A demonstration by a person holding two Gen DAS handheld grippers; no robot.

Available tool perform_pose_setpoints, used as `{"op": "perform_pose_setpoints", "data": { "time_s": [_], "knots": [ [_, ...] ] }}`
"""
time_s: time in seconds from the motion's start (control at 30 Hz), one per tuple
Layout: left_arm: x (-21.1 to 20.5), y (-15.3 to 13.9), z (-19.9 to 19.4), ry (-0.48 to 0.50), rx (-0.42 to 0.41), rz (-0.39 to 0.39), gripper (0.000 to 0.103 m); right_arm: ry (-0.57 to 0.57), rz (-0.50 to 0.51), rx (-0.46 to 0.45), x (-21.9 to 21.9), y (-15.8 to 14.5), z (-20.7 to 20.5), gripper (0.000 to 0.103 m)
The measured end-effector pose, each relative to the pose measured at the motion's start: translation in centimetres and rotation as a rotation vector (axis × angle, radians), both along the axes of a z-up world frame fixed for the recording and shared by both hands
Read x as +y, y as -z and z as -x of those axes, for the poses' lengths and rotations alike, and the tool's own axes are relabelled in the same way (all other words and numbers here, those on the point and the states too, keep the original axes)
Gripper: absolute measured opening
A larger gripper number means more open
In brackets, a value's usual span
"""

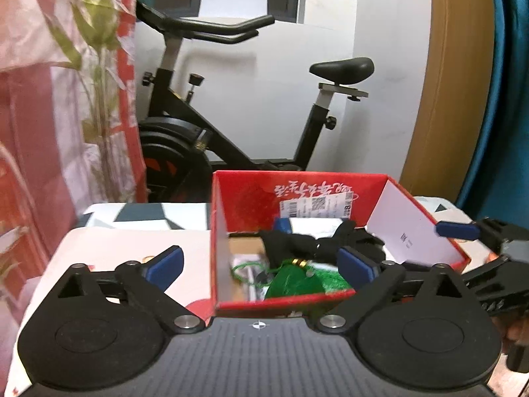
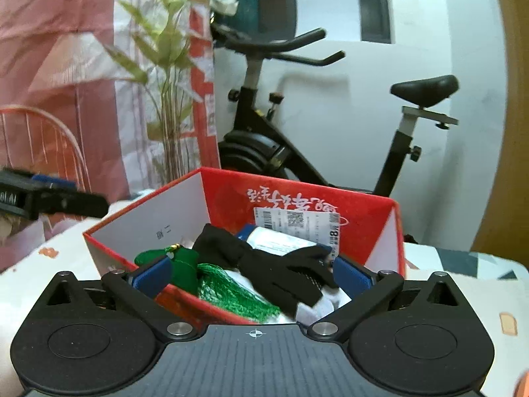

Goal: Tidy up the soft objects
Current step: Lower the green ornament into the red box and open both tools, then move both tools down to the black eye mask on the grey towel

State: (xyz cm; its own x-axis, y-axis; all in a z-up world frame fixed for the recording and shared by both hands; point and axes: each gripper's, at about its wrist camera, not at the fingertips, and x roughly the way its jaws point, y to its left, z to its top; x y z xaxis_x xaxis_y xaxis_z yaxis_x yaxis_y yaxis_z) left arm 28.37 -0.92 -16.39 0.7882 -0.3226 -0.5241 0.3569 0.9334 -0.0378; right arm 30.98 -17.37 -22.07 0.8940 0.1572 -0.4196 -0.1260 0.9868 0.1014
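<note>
- Behind your work stands a black exercise bike [image 1: 231, 112] against a white wall, with a pink and red curtain [image 1: 43, 106] and a leafy plant [image 2: 165, 76] off to the left of both grippers.
- The table [image 1: 109, 248] carries a pale cloth, patterned in grey and white at its far edge.
- A red box [image 1: 251, 198] sits open on that table, straight ahead of your left gripper [image 1: 264, 266] and just beyond its fingertips; its near wall lies between the two blue pads.
- Your left gripper's jaws are spread wide, nothing pressed between them: the left pad is outside the box, the right pad over its inside.
- Your right gripper [image 2: 253, 274] reaches the same box from the other side; its jaws are also spread wide and clamp nothing.
- The black glove [image 2: 264, 264] lies inside the box, on top of the other contents. From the right wrist camera its long axis runs from far left to near right, fingers pointing toward the gripper's right pad, close beside it but whether touching you cannot tell.
- A green tassel [image 2: 228, 289] lies in the box below the glove, near the right gripper's left pad, its fringe spreading toward you.
- White items [image 2: 281, 241] lie under the glove; what they are you cannot tell.
- In the left wrist view your right gripper shows at the right edge, beside the box's white flap.
</note>
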Motion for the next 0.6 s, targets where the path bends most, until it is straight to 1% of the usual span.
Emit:
{"op": "perform_pose_setpoints", "data": {
  "time_s": [0.13, 0.27, 0.33, 0.47, 0.6],
  "knots": [
    [0.3, 0.3, 2.5, -0.055, -0.055, -0.035, 0.103, 0.033, -0.062, -0.048, -0.8, 0.0, 2.4, 0.103],
    [0.7, 1.0, 4.7, -0.081, -0.065, -0.028, 0.103, 0.088, -0.083, -0.067, -1.6, 0.3, 4.5, 0.103],
    [0.9, 1.5, 5.5, -0.092, -0.051, -0.012, 0.103, 0.103, -0.095, -0.075, -1.9, 0.6, 5.3, 0.103],
    [1.3, 3.0, 6.4, -0.104, 0.011, 0.022, 0.103, 0.132, -0.095, -0.082, -2.4, 1.9, 7.2, 0.103],
    [1.6, 4.8, 6.8, -0.111, 0.079, 0.044, 0.103, 0.143, -0.086, -0.050, -2.3, 3.6, 8.3, 0.103]
  ]
}}
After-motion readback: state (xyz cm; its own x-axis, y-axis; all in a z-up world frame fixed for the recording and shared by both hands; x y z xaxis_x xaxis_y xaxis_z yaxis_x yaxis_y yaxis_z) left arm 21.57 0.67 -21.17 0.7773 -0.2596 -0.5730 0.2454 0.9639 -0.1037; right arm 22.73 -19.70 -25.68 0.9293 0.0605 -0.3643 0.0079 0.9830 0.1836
